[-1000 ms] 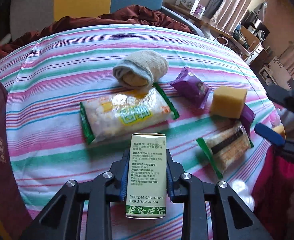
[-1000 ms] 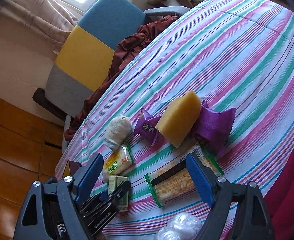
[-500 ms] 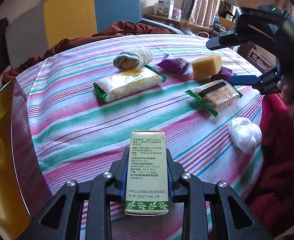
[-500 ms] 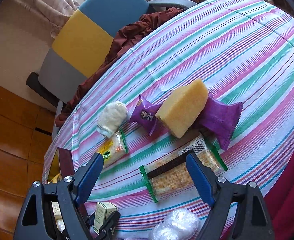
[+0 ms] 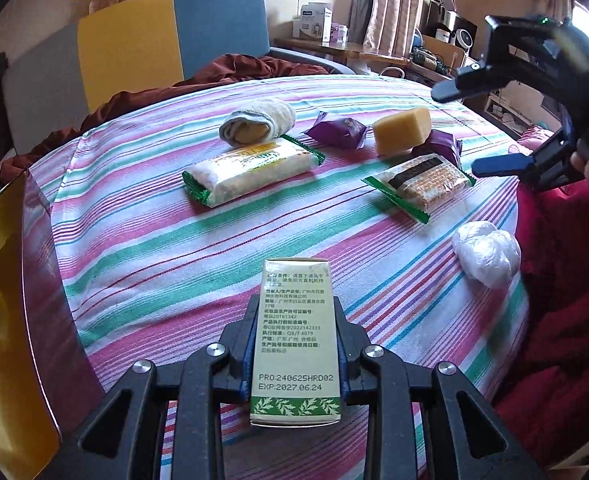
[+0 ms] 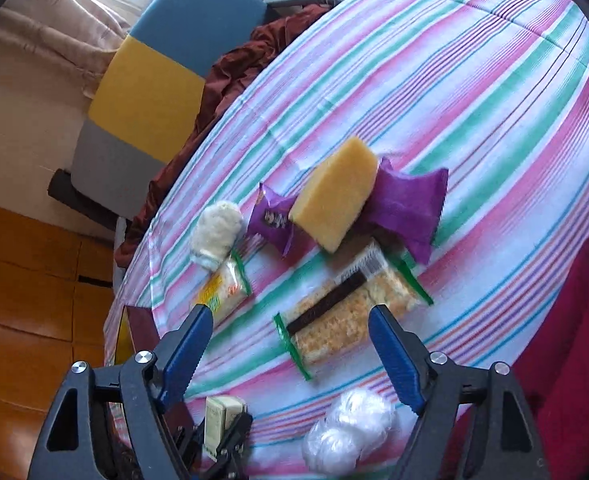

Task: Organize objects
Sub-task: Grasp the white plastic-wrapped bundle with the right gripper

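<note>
Between left fingers (image 5: 296,344): small carton (image 5: 296,336), clamped, long axis forward.
Right fingers (image 6: 290,346): spread, empty, nearest the cracker packet (image 6: 350,304).

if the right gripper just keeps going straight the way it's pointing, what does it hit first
Most likely the cracker pack with the dark stripe: it lies between the open fingers of the right gripper and just ahead of them. Depth is hard to judge; the yellow sponge sits further along that line.
</note>
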Available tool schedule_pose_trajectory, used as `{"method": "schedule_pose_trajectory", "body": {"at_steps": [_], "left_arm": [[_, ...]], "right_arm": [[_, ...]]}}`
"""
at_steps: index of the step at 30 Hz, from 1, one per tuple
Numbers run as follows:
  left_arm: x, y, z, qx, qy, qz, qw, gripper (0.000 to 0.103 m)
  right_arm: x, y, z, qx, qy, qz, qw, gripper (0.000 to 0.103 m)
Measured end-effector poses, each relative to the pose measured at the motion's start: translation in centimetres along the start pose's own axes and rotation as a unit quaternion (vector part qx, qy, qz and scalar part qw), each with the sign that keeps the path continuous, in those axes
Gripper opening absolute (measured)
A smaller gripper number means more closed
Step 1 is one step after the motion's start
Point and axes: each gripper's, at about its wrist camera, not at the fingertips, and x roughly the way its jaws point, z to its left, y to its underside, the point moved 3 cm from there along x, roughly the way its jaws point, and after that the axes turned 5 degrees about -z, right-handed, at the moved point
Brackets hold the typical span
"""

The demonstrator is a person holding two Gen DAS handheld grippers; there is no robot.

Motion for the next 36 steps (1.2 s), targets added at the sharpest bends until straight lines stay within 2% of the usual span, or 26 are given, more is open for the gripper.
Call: {"method": "schedule_pose_trajectory", "body": {"at_steps": [3, 7, 13, 14, 15, 17, 18, 19, 21, 26, 28, 31, 36], "left_arm": [[-0.1, 0.1, 0.1, -0.003, 0.003, -0.001, 1.0000, 0.030], [-0.4, 0.2, 0.3, -0.007, 0.008, -0.003, 0.9999, 0.030], [-0.4, 0.3, 0.5, -0.011, 0.015, -0.005, 0.9998, 0.031], [-0.4, 0.3, 0.5, -0.011, 0.015, -0.005, 0.9998, 0.031], [-0.4, 0.3, 0.5, -0.012, 0.016, -0.006, 0.9998, 0.031], [-0.4, 0.3, 0.5, -0.012, 0.016, -0.007, 0.9998, 0.031], [-0.4, 0.3, 0.5, -0.011, 0.016, -0.008, 0.9998, 0.031], [-0.4, 0.3, 0.5, -0.011, 0.016, -0.008, 0.9998, 0.031], [-0.4, 0.3, 0.4, -0.009, 0.015, -0.009, 0.9998, 0.031], [-0.5, 0.4, 0.4, -0.008, 0.013, -0.011, 0.9998, 0.031], [-0.5, 0.4, 0.4, -0.007, 0.012, -0.012, 0.9998, 0.031], [-0.5, 0.3, 0.4, -0.005, 0.010, -0.013, 0.9999, 0.031], [-0.6, 0.3, 0.3, -0.005, 0.009, -0.013, 0.9999, 0.031]], "right_arm": [[0.2, 1.1, 1.4, -0.058, 0.042, 0.058, 0.996, 0.082], [1.4, 3.4, 2.8, -0.132, 0.083, 0.132, 0.979, 0.082], [3.4, 5.7, 2.3, -0.178, 0.154, 0.180, 0.955, 0.074], [3.7, 5.9, 2.0, -0.181, 0.167, 0.183, 0.952, 0.070], [4.0, 6.1, 1.7, -0.183, 0.175, 0.183, 0.950, 0.066], [4.3, 6.2, 1.1, -0.184, 0.190, 0.173, 0.949, 0.047], [4.1, 6.1, 1.2, -0.188, 0.193, 0.164, 0.949, 0.043], [3.8, 5.9, 1.5, -0.192, 0.183, 0.154, 0.952, 0.036], [3.4, 5.6, 2.7, -0.199, 0.145, 0.135, 0.960, 0.036], [2.9, 4.0, 6.5, -0.249, 0.107, 0.049, 0.961, 0.036], [3.8, 3.1, 7.9, -0.261, 0.084, 0.024, 0.962, 0.036], [6.7, 2.2, 8.7, -0.273, 0.063, 0.039, 0.959, 0.036], [10.0, 2.9, 8.7, -0.320, 0.102, 0.070, 0.939, 0.036]]}}
